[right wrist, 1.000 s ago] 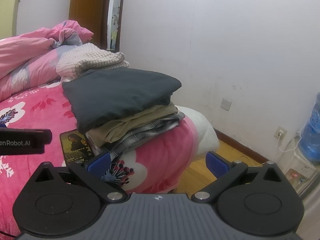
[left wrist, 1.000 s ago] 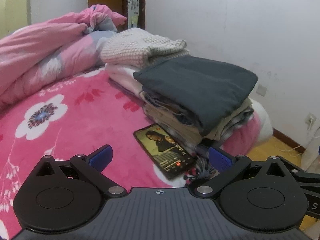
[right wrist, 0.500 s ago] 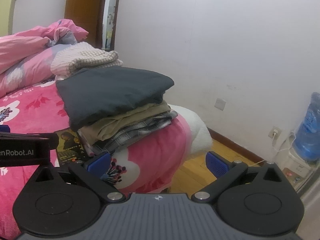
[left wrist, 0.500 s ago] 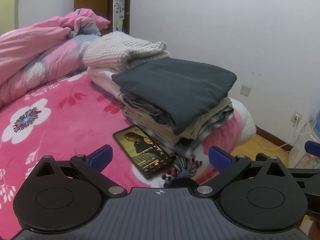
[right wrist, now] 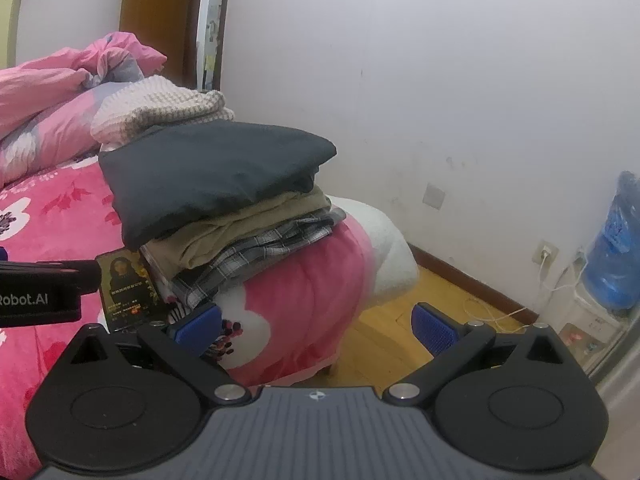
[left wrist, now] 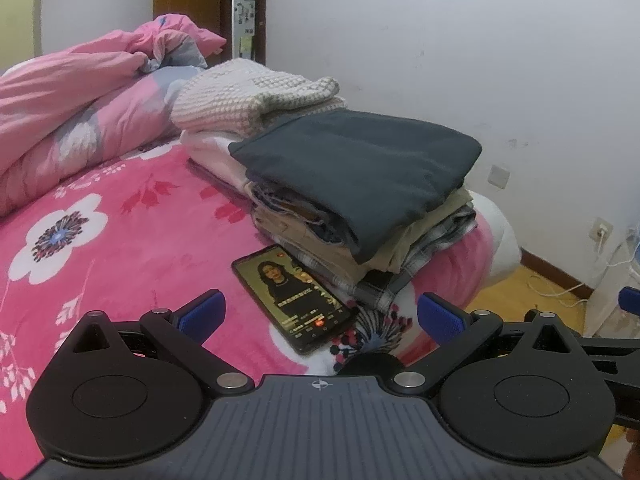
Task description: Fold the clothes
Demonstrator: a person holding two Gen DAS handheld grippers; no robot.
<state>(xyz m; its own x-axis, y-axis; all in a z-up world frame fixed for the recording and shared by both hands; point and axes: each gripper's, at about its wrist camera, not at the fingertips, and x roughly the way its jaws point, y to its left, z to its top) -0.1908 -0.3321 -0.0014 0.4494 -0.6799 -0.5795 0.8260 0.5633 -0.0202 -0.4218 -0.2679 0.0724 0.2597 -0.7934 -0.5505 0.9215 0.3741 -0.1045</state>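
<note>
Both views had swung left over the last second. Left gripper point(left wrist: 318, 314) and right gripper point(right wrist: 316, 326) hung spread, empty. Folded stack point(left wrist: 360, 184) sat on bed's point(left wrist: 120, 240) far-right corner, phone point(left wrist: 294, 298) touching; folding looked finished.

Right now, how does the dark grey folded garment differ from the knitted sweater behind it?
The dark grey folded garment is smooth and plain; the knitted sweater is waffle-textured, pale pink and beige. The grey one tops the nearer stack, above khaki and plaid clothes; the sweater tops the farther stack, beside the pink quilt. Both lie folded on the bed.
</note>
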